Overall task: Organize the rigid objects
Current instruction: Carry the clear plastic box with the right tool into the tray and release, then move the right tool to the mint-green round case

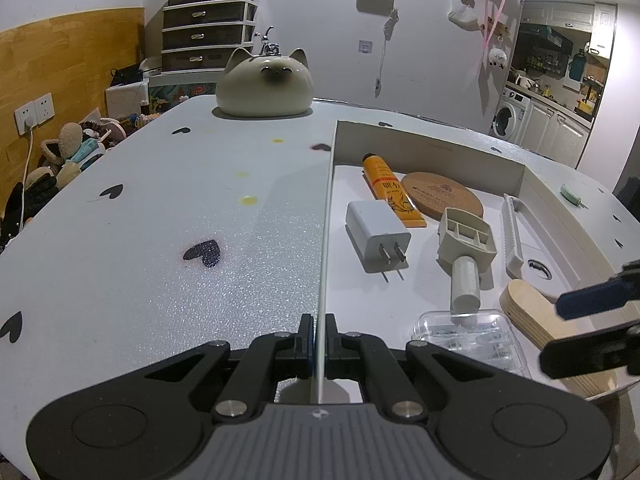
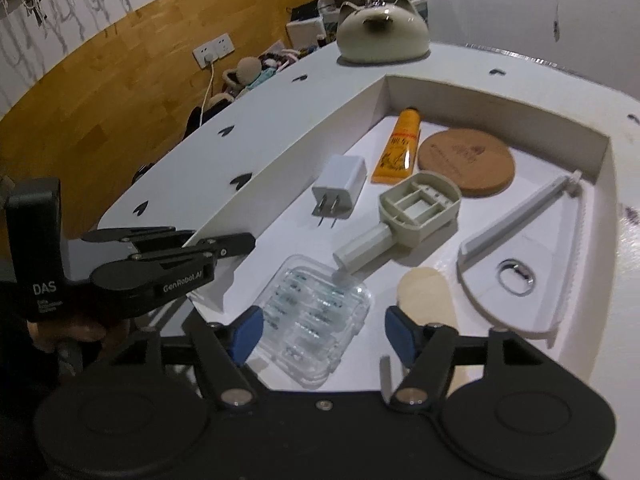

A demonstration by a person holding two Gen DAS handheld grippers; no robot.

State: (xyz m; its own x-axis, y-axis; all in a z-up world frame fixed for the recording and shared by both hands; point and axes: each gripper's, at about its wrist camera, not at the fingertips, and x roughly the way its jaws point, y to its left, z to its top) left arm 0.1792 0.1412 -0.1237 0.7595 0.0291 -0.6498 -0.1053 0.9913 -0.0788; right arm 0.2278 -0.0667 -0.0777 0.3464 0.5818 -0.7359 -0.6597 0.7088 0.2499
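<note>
Left gripper [image 1: 319, 350] pinched tight on the left wall of the white box [image 1: 326, 216], steadying it. Inside, left to right: charger plug [image 2: 340, 186] near that wall, orange tube [image 2: 398, 146] toward the far edge, grey handled tool [image 2: 404, 216], cork coaster [image 2: 466, 162], white rack [image 2: 520, 252] at the right wall. Right gripper [image 2: 322, 334] spread, 2 pads straddling the clear plastic case [image 2: 316, 312] at the near edge; contact probably none, hard to tell. Advice: close squarely on the case sides, avoid the tool tip resting on it.
</note>
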